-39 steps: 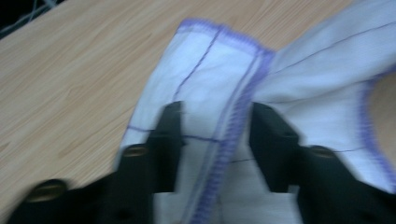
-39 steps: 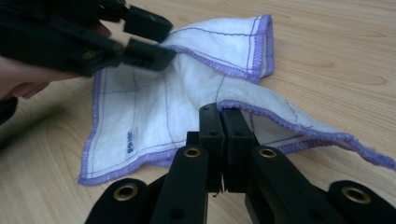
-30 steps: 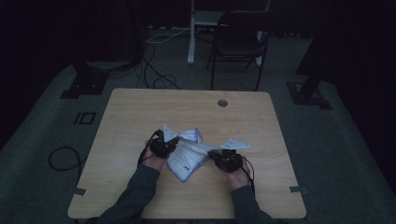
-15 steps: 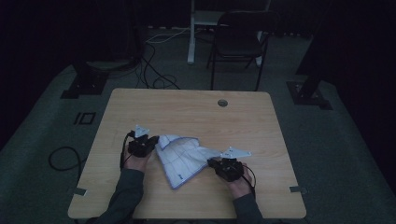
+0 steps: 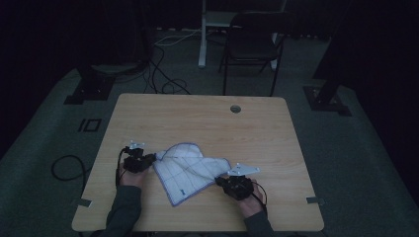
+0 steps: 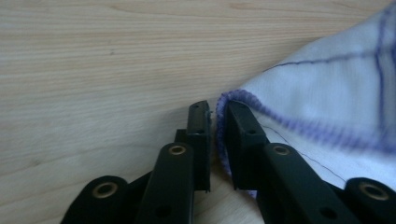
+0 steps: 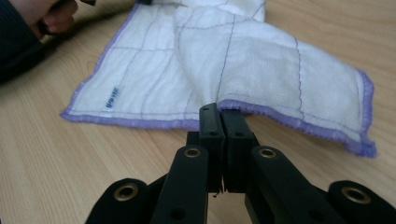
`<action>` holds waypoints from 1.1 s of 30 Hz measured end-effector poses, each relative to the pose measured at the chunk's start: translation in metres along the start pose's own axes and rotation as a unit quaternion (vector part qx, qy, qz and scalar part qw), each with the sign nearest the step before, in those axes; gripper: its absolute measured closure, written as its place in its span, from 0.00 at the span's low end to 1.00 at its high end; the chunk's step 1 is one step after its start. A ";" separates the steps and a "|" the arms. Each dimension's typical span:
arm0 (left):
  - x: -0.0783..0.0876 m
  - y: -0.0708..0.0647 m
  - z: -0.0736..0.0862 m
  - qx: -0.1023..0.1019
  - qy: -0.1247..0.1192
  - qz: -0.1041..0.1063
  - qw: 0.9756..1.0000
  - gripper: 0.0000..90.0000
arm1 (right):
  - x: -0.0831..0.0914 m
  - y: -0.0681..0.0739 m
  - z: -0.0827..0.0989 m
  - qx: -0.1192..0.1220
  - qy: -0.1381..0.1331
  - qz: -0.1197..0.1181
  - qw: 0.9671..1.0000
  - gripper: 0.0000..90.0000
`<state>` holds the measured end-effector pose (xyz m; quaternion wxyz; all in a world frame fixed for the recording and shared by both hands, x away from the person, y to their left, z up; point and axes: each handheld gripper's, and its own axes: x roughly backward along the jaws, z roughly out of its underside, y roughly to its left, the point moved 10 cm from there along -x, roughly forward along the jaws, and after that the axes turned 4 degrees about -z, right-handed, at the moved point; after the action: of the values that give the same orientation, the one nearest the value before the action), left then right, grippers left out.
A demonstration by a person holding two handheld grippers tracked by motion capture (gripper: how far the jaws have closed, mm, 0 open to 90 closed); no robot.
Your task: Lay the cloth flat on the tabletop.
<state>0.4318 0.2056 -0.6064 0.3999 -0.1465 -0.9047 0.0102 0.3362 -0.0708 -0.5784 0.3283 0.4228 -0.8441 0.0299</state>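
Note:
A white cloth (image 5: pixel 190 170) with thin blue grid lines and a purple hem lies partly spread on the wooden table (image 5: pixel 197 118), one fold still doubled over in the middle (image 7: pixel 243 56). My left gripper (image 5: pixel 151 159) is at the cloth's left corner. Its jaws (image 6: pixel 214 109) have just been opening: a narrow gap shows between them, and the purple hem (image 6: pixel 280 121) runs into it. My right gripper (image 5: pixel 221 180) is at the cloth's right side, shut (image 7: pixel 219 112) on the hem of the folded layer. Both grippers sit low over the table.
A round cable hole (image 5: pixel 235 108) sits in the table's far half. Behind the table stand a dark chair (image 5: pixel 252 44) and a white stand leg (image 5: pixel 202 34), with cables on the floor (image 5: pixel 163 74). The other hand's sleeve (image 7: pixel 23 42) shows in the right gripper view.
My left hand has moved left and toward the near edge, drawing the cloth's corner out so the cloth lies wider. The right hand has slid slightly nearer, still gripping.

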 end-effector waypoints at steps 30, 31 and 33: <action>-0.029 -0.104 -0.064 -0.158 -0.010 0.039 0.987 0.66 | 0.000 -0.069 -0.016 -0.007 0.004 0.120 0.993 0.73; -0.032 -0.108 -0.064 -0.163 -0.006 0.042 0.986 0.65 | -0.004 -0.072 -0.014 -0.006 0.010 0.126 0.992 0.73; -0.039 -0.117 -0.064 -0.171 0.003 0.049 0.984 0.63 | -0.010 -0.076 -0.012 -0.001 0.021 0.134 0.991 0.72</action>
<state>0.4734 0.0769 -0.5746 0.3708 -0.2573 -0.8835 -0.1256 0.4024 -0.1084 -0.5926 0.3394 0.3047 -0.8861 0.0818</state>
